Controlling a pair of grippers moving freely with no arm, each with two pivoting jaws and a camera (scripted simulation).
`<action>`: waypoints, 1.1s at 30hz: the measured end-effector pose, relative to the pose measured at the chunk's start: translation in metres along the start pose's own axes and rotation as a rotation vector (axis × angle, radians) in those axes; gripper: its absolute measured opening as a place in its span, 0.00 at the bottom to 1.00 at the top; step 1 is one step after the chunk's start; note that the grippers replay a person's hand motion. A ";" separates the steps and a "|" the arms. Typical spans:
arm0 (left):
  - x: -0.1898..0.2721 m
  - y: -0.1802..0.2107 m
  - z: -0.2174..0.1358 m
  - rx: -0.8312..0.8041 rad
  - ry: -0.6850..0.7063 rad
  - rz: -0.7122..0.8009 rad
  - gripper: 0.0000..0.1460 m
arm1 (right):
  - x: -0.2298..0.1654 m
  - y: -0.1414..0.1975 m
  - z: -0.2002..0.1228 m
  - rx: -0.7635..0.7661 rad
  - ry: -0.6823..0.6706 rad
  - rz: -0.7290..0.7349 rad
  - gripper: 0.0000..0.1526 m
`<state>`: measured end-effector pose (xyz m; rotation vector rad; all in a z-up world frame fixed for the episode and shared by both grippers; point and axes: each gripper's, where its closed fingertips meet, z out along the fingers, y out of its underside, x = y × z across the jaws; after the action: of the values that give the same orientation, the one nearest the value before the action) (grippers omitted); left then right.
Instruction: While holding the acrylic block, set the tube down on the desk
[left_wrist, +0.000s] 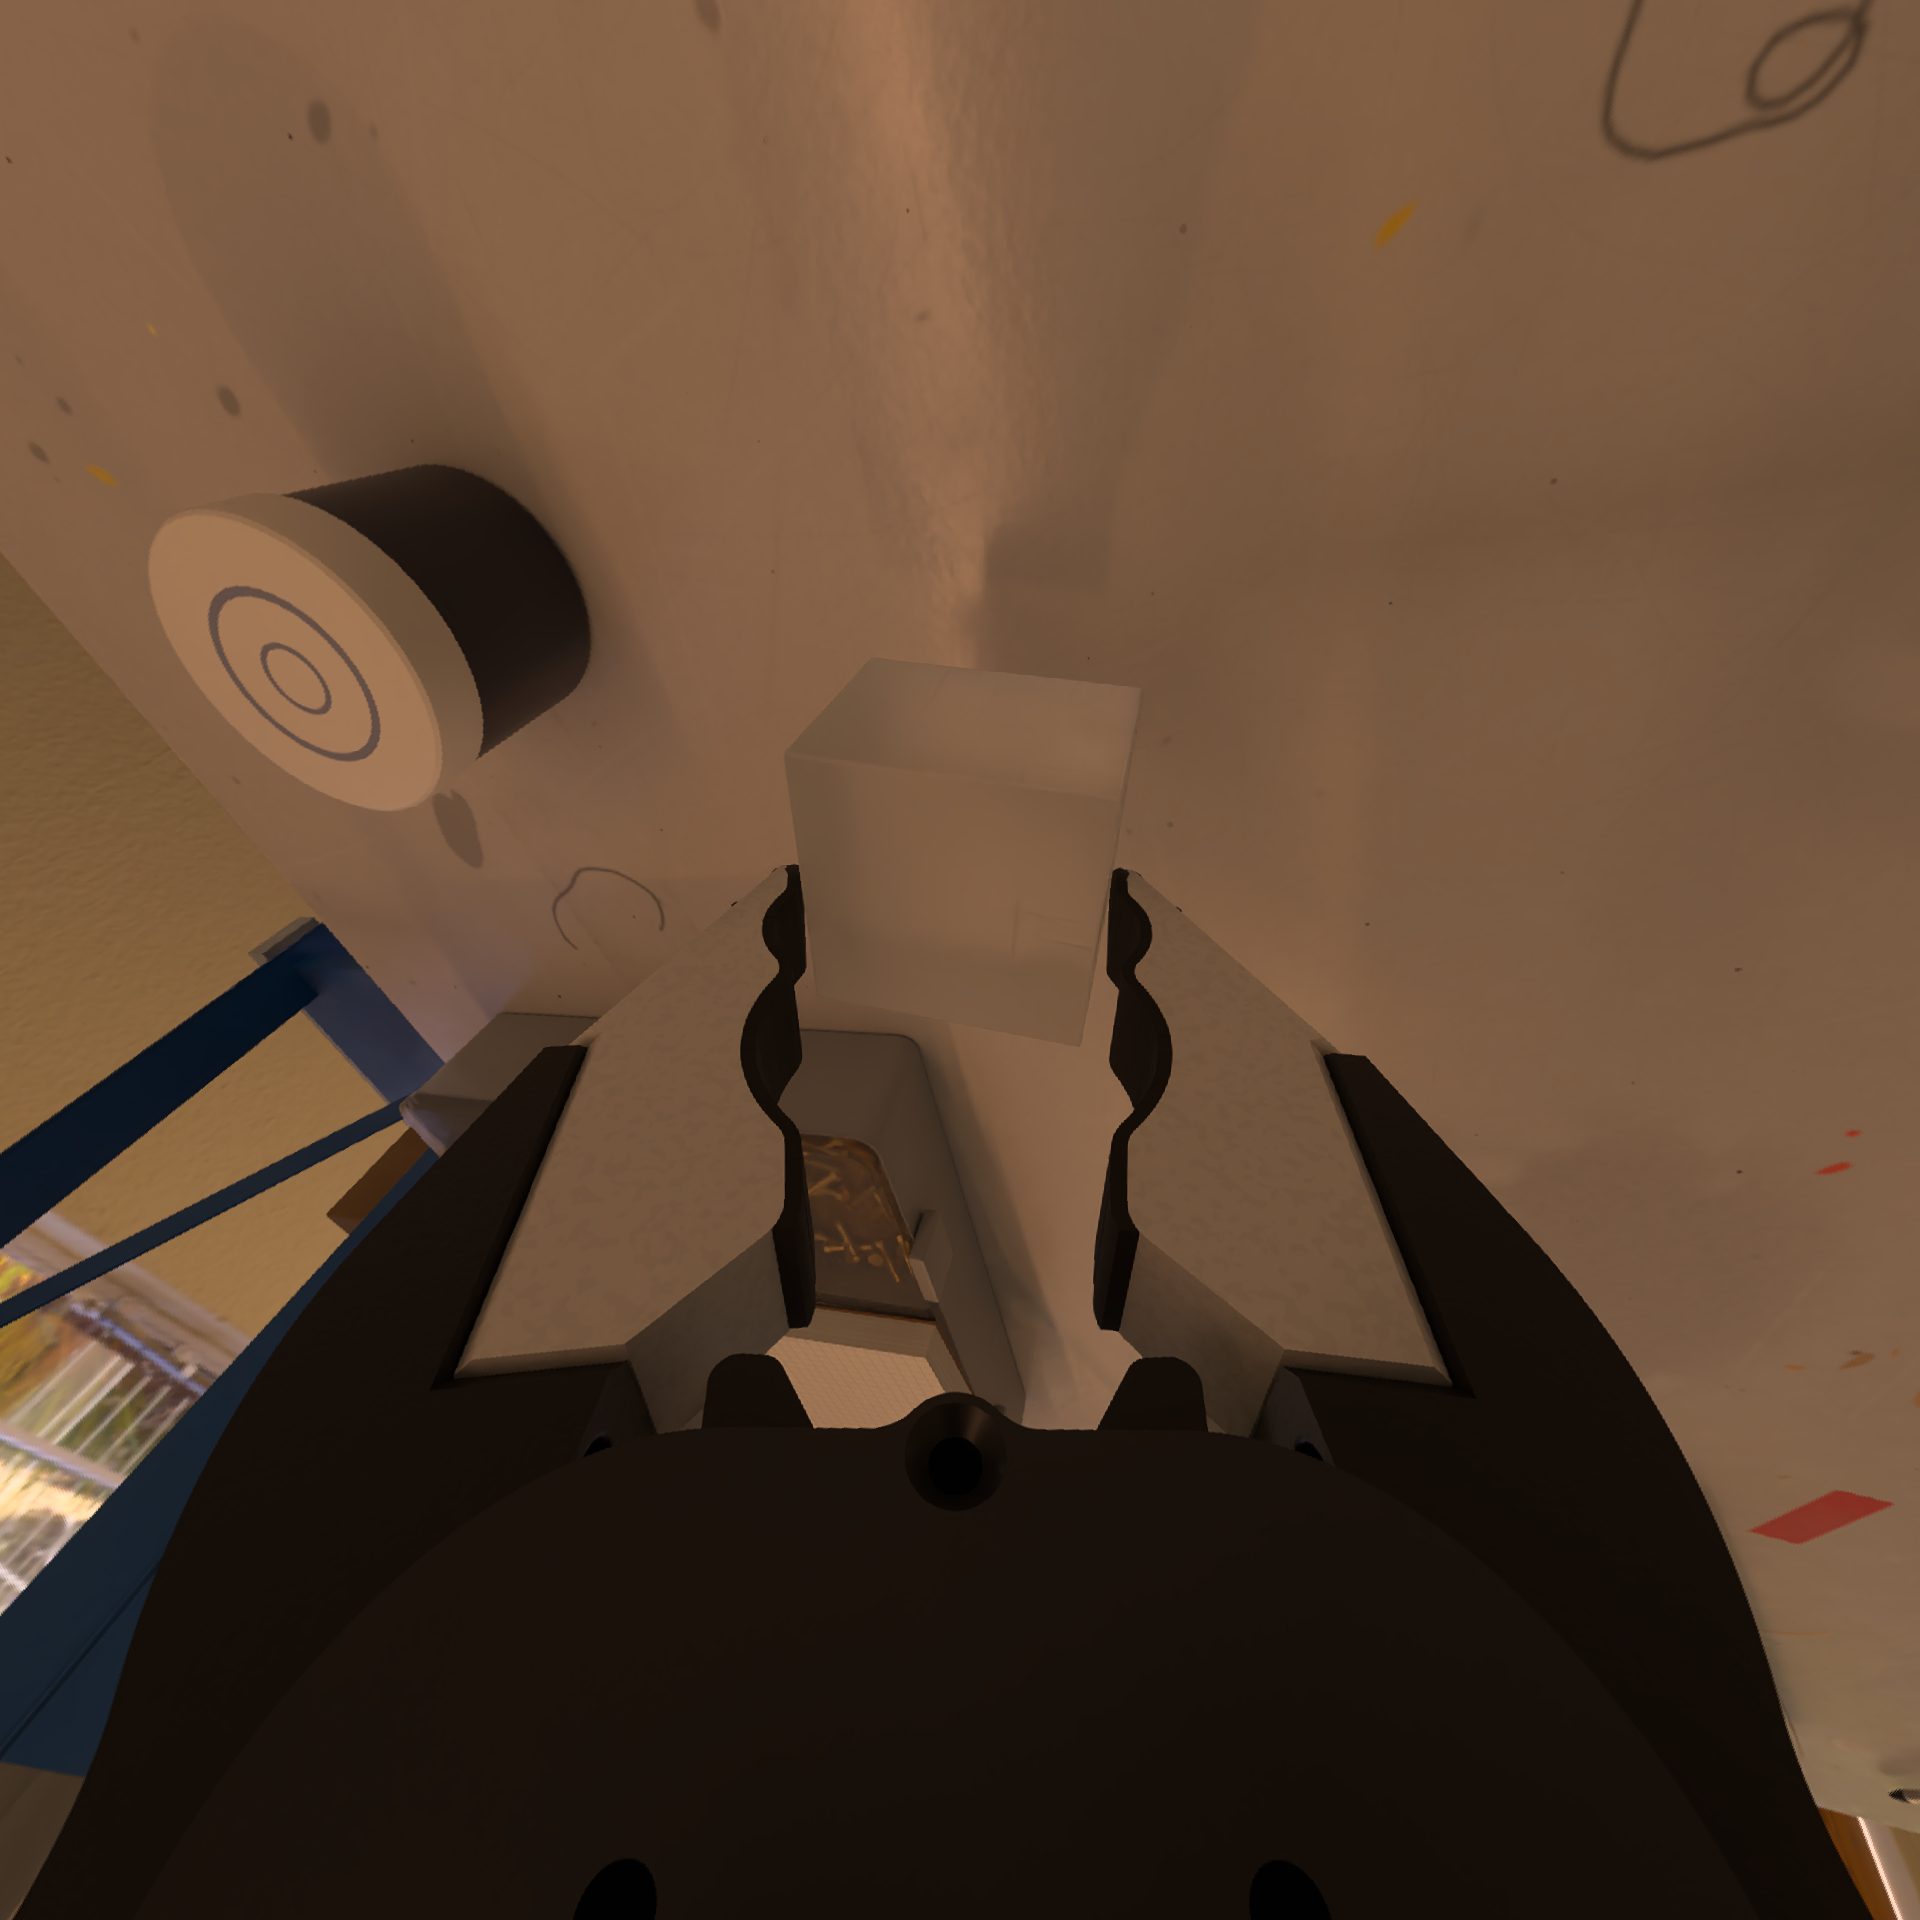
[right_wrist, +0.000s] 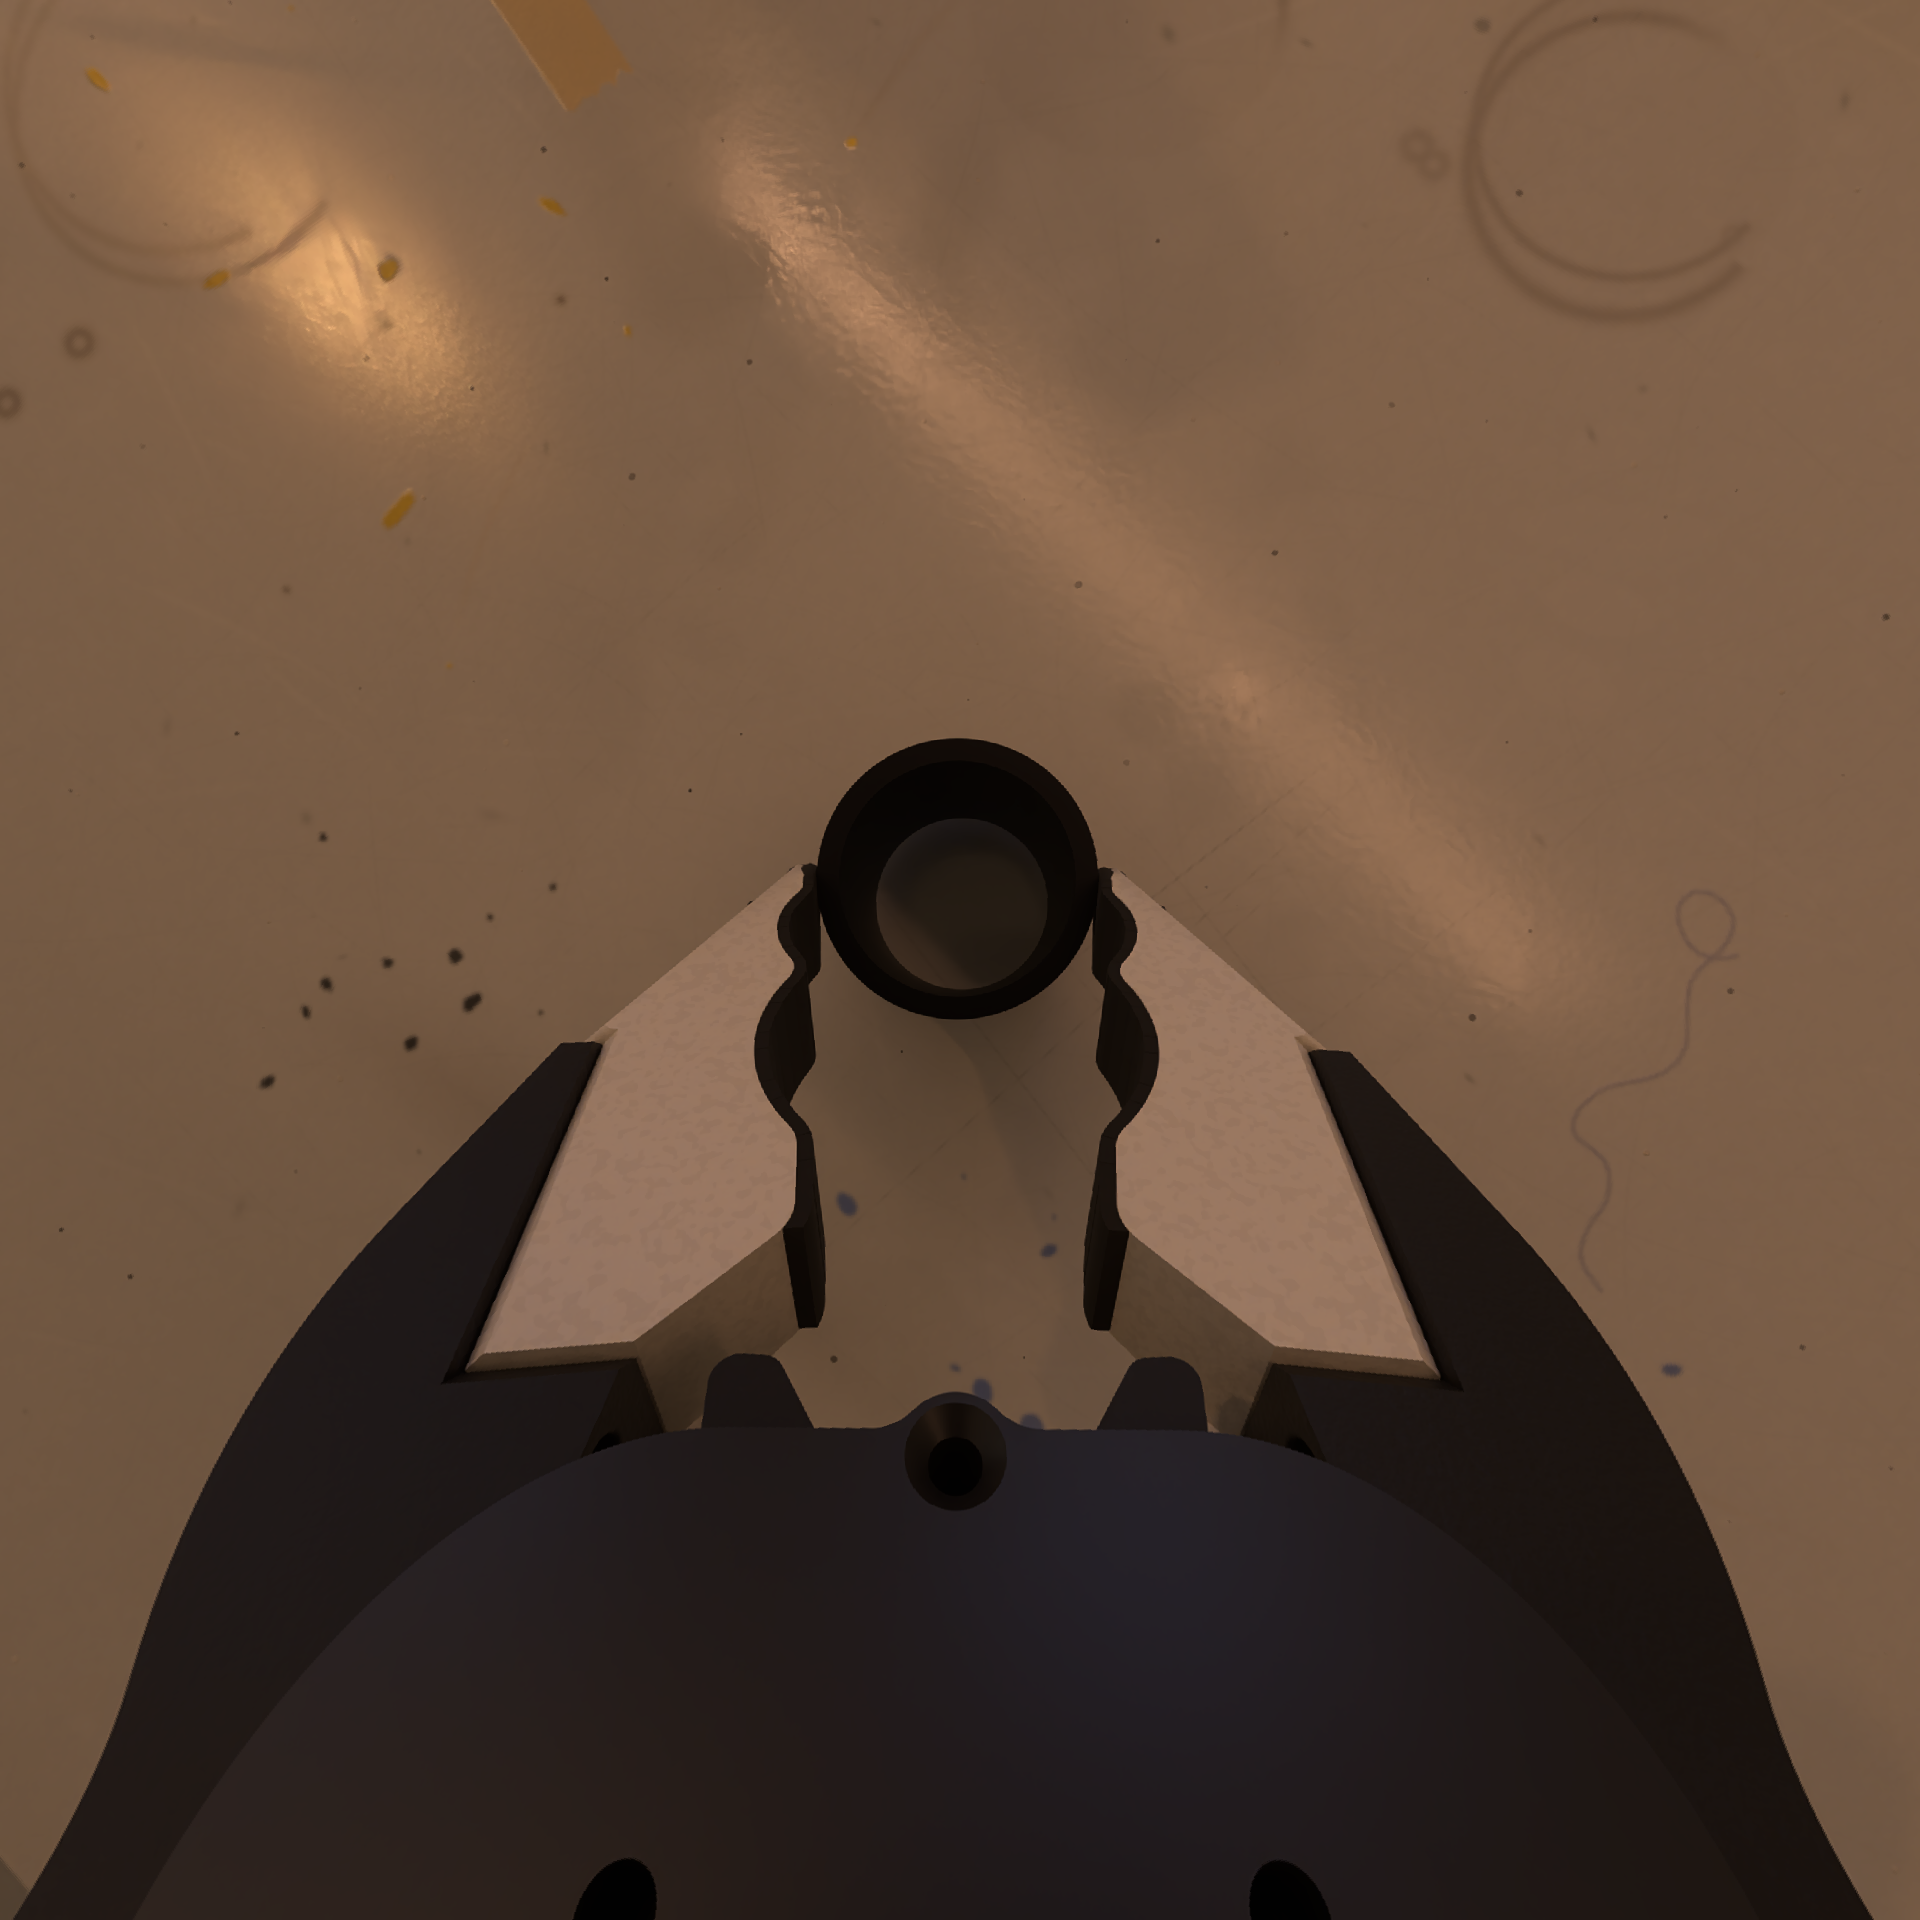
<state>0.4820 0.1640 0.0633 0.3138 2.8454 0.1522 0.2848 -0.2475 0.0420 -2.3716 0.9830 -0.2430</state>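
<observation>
In the left wrist view my left gripper (left_wrist: 956, 904) is shut on a clear, frosted acrylic block (left_wrist: 961, 831); both fingertips press its sides and it sticks out past them above the pale desk (left_wrist: 1351, 520). In the right wrist view my right gripper (right_wrist: 956, 904) is shut on a short black tube (right_wrist: 956, 878), seen end-on with its open bore facing me. The tips hold it at its sides over the desk (right_wrist: 1039, 468). I cannot tell whether the tube touches the desk.
A black cylinder with a white ringed face (left_wrist: 353, 634) stands on the desk to the block's left. A grey device with a gold panel (left_wrist: 883, 1174) lies below the left fingers. The desk edge and blue frame bars (left_wrist: 208, 1070) run at the far left.
</observation>
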 end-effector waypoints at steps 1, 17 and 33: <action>0.000 0.001 -0.001 0.000 -0.003 -0.002 0.40 | 0.000 0.000 0.000 -0.001 -0.002 0.000 0.35; 0.008 0.014 -0.034 -0.016 -0.035 -0.016 0.40 | 0.003 -0.005 -0.003 0.026 0.040 -0.038 0.38; -0.006 0.011 -0.112 -0.004 -0.223 -0.062 0.40 | 0.000 -0.013 -0.006 0.050 0.078 -0.098 0.41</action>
<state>0.4581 0.1649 0.1731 0.2266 2.6298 0.1033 0.2906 -0.2429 0.0546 -2.3831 0.8869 -0.3954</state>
